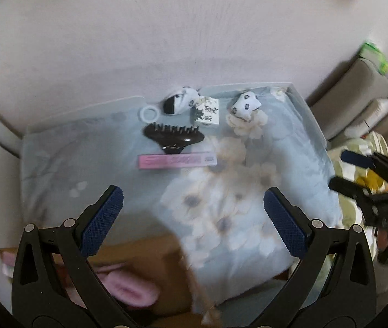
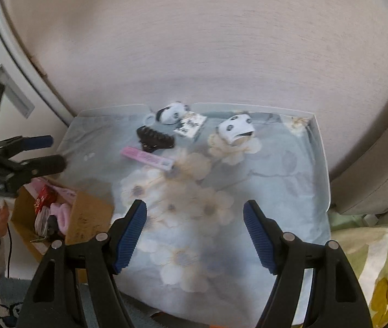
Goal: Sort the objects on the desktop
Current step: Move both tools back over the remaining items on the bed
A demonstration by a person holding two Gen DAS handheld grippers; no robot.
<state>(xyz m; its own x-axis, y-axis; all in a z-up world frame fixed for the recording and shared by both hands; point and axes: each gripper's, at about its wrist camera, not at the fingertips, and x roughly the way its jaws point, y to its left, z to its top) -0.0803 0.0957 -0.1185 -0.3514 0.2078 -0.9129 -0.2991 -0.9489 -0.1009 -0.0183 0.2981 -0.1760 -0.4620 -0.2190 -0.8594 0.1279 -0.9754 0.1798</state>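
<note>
Nearest, the left tool (image 1: pixel 194 213) and the right tool (image 2: pixel 195 232) are both held released, blue pads wide apart, with nothing between them, above the desk covered in a pale blue floral cloth (image 2: pixel 276 180). At the left edge, below the cloth, an open brown cardboard box (image 2: pixel 90 213) is seen with fluffy pink items (image 2: pixel 61 216) inside. Farther on, a flat pink rectangular packet (image 1: pixel 177 160) lies on the cloth, with a black toothed hair claw clip (image 1: pixel 174 136) just behind it. Farthest, near the wall, are found a white ring (image 1: pixel 149 114), a small white printed card box (image 1: pixel 207 114), and two white plush toys with black patches (image 1: pixel 179 102) (image 1: pixel 245 106).
</note>
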